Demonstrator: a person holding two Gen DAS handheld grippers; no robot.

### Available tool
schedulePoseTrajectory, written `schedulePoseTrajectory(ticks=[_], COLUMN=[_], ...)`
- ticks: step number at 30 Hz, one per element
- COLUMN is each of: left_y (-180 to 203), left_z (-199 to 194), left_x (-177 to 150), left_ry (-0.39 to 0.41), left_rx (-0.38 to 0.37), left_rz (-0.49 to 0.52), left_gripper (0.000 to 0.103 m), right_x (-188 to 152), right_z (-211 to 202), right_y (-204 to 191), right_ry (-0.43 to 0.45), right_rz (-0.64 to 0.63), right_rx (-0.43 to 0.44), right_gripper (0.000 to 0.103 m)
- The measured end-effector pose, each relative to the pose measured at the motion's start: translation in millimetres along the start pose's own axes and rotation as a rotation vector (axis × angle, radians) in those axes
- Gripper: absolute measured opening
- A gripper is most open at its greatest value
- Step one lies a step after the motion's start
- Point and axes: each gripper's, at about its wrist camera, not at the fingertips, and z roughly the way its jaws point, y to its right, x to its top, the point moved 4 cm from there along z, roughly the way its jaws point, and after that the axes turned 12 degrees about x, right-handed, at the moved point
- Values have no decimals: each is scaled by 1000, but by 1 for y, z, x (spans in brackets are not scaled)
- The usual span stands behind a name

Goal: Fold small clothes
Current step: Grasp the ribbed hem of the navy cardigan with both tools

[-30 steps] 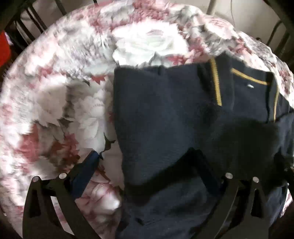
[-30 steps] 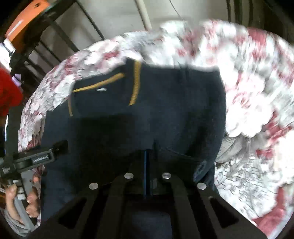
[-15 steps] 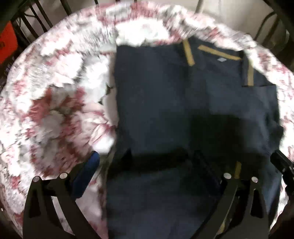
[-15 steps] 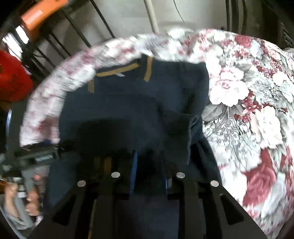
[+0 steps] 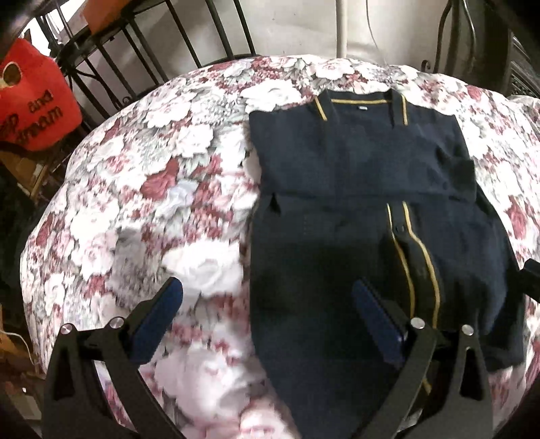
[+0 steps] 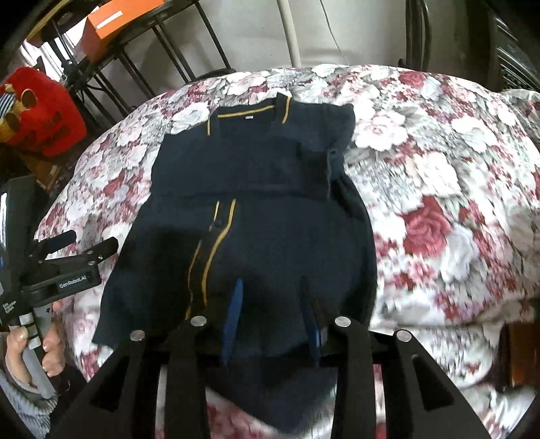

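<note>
A small navy garment with yellow piping (image 5: 364,189) lies flat on the floral cloth (image 5: 162,189), its sides folded in over its upper half. It also shows in the right wrist view (image 6: 256,202). My left gripper (image 5: 266,297) is wide open and empty, held above the garment's lower left edge. My right gripper (image 6: 271,297) is open and empty above the garment's near hem. The left gripper also shows at the left in the right wrist view (image 6: 84,241).
The floral cloth covers a rounded surface that drops off at its edges. A black metal rack (image 5: 141,44) with an orange box (image 6: 118,23) stands behind, a red bag (image 5: 30,101) at far left. A white pole (image 5: 342,30) stands against the wall.
My right gripper has opened and let go of the garment. Both grippers have pulled back and up, so more of the garment and cloth shows. The garment now lies flat.
</note>
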Motion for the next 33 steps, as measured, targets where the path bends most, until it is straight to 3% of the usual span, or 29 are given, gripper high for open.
schedulePoseTrajectory(ticks=[8,14,16,20,25,33], left_y=[-8,-10,-10,-16,-17,-9], left_z=[-21,-29,-26,-6,32,60], left_x=[-27,-40,-42,-42,-50,-56], left_ry=[27,-25,-63,-153,-338,-463], left_rx=[39,-10,-54,-163,-379,-498], left_rz=[12,-2,-12,-65,-170,-243], left_gripper=[98,98,98,98,98,98], right_x=[-16,-21,-21,-19,-17,-24], right_z=[-17,-36,-42,-39,-32,-25], right_y=[-2,-4,-2,11,29,51], right_ry=[22,42,69,56,44,18], right_rz=[6,28,32,74,161,299], right_rx=[5,13,28,17,47,102], right_gripper=[36,46,57,58,58,58])
